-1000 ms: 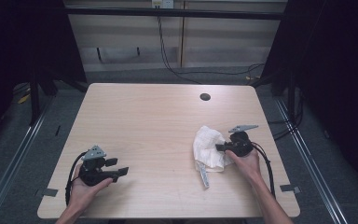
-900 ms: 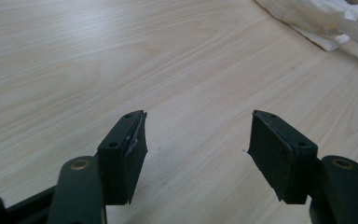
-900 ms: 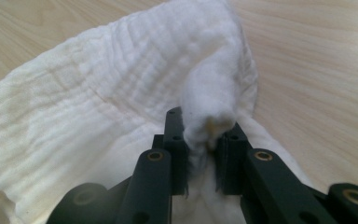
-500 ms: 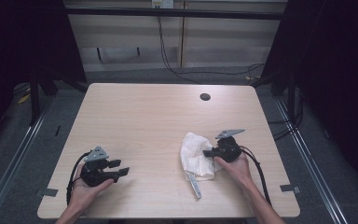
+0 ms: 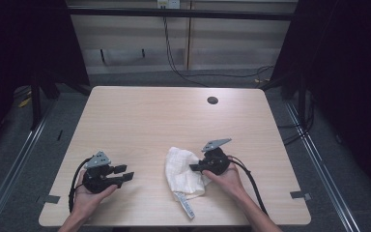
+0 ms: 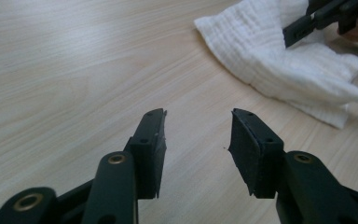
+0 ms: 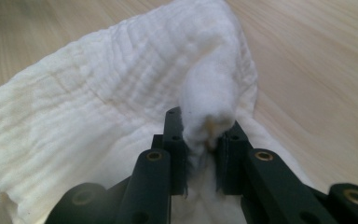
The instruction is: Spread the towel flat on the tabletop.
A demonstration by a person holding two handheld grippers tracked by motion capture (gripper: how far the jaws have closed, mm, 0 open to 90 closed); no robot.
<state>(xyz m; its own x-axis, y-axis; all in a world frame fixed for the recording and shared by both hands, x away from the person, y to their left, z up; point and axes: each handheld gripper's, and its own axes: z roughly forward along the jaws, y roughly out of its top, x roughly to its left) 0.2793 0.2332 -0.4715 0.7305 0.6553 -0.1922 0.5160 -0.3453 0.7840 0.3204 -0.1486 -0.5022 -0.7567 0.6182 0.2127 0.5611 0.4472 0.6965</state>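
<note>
A white cloth [image 5: 183,171] is seen lying crumpled on the counter [image 5: 164,121], in the near half, slightly right of centre. A fold of it is pinched between the jaws of the right hand-held gripper [image 5: 195,167], which are nearly closed with the fabric bunched up between them; in the right gripper view the raised fold [image 7: 209,93] is seen standing up from the jaws while the rest of the cloth is spread out to the left. A care label [image 5: 186,207] is seen hanging off the near edge of the cloth, flat on the counter.

The left hand-held gripper [image 5: 125,173] is held low at the near left of the counter, well apart from the cloth, jaws parted wide with nothing between them. In the left gripper view bare wood is seen between the jaws [image 6: 196,154], and the cloth [image 6: 289,65] is seen farther off with the other gripper's jaw tip on it.

Nothing is found between the left hand-held gripper and the cloth; the stretch of counter is bare. A round dark cable hole [image 5: 212,100] is set in the far right part of the counter, well away from both. Black cables [image 5: 174,53] are seen hanging behind the far edge. Tape marks [image 5: 298,195] are stuck at the near corners.
</note>
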